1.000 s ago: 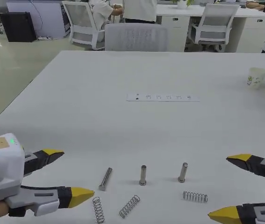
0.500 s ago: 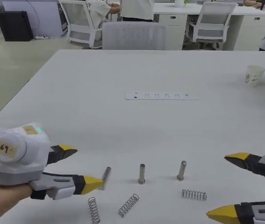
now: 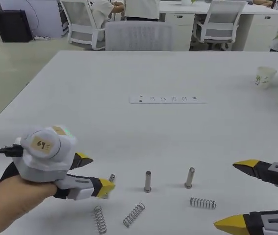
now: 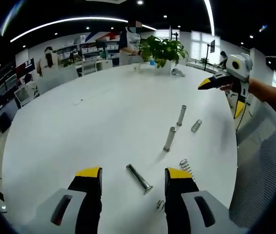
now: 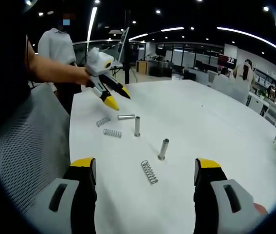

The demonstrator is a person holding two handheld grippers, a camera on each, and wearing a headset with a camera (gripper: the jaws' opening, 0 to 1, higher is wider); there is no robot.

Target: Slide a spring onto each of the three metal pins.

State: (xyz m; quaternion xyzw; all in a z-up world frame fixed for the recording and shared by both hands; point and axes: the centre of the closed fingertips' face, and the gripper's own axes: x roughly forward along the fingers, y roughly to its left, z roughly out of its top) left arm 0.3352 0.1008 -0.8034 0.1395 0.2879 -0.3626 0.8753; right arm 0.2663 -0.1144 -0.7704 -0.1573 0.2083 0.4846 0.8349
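We've got the left yellow-tipped gripper point(image 3: 98, 172) spread wide, low over the white table point(image 3: 129, 132), and the toppled silver metal pin point(image 4: 138, 178) lies right at the gap between its jaw tips. The middle steel pin point(image 3: 147, 181) and right steel pin point(image 3: 189, 177) stand upright, bare. Coiled wire springs lie loose nearer us: left spring point(image 3: 99, 219), middle spring point(image 3: 134, 215), right spring point(image 3: 202, 202). Our right yellow-tipped gripper point(image 3: 227, 195) gapes empty beside that last one.

"69" sticker point(image 3: 41, 145) on left gripper point(image 3: 101, 172)
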